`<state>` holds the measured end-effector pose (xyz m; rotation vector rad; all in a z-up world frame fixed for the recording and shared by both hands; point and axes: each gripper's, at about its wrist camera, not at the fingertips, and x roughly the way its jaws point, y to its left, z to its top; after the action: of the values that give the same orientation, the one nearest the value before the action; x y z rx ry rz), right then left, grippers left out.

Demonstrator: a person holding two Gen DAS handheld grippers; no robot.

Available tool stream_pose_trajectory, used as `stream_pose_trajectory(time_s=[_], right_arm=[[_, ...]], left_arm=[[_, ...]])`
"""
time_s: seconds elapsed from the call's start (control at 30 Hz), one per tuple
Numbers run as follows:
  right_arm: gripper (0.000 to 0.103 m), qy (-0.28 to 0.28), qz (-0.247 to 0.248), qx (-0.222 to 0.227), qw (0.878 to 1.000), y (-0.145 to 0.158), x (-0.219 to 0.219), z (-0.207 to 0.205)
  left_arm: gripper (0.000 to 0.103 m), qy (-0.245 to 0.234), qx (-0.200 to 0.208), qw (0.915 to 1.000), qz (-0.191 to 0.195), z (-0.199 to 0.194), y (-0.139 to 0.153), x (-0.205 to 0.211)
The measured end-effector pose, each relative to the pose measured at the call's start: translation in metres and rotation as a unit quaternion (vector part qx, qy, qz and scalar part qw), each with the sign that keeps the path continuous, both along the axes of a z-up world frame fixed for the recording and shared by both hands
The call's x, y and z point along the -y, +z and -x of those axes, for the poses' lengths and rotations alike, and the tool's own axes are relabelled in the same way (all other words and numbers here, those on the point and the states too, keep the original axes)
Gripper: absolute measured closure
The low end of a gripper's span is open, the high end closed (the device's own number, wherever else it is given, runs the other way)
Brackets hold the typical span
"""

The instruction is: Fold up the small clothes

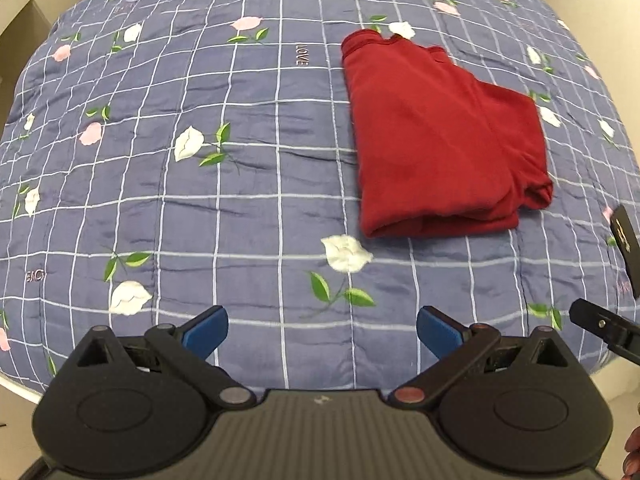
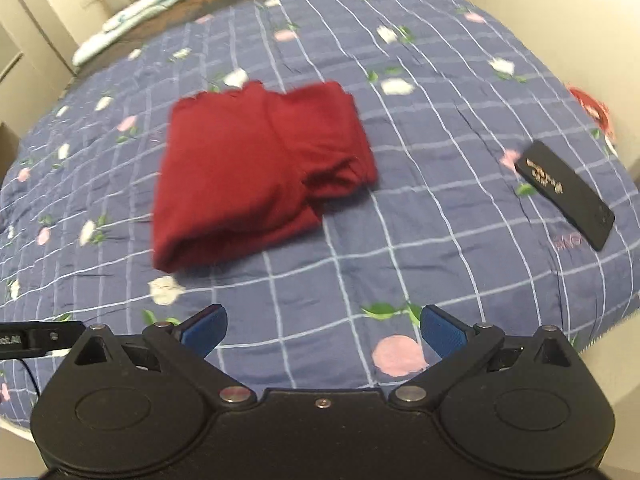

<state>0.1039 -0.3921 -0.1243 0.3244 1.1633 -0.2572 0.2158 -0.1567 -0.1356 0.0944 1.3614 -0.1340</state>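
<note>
While my left gripper [image 1: 322, 332] and right gripper [image 2: 323, 330] are hovering wide open — empty — the folded red garment [image 1: 432, 136] is lying at one o'clock.

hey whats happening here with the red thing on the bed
A person is folding small clothes with a handheld gripper in each hand. The red garment lies folded into a compact bundle on the blue flowered quilt. The left gripper and the right gripper are open, empty, and apart from it. A black flat object lies off to the right.

A bedroom at home — floral quilt [image 1: 248, 184] covering a bed (pillow [image 2: 136, 12] behind).
</note>
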Motion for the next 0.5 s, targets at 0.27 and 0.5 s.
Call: stream_pose_trajectory(time_s=[0.27,0.5], right_arm=[[0.001,-0.033,-0.017,-0.038,0.999,-0.026,0.041,-0.047],[0.001,-0.034,-0.026,-0.062,0.997,-0.049,0.08,-0.108]], left_arm=[[0.001,0.033,-0.014,0.9992,-0.017,-0.064,-0.022,0.019],[0.001,0.084,-0.022,0.9962,0.006,-0.125,-0.04,0.034]])
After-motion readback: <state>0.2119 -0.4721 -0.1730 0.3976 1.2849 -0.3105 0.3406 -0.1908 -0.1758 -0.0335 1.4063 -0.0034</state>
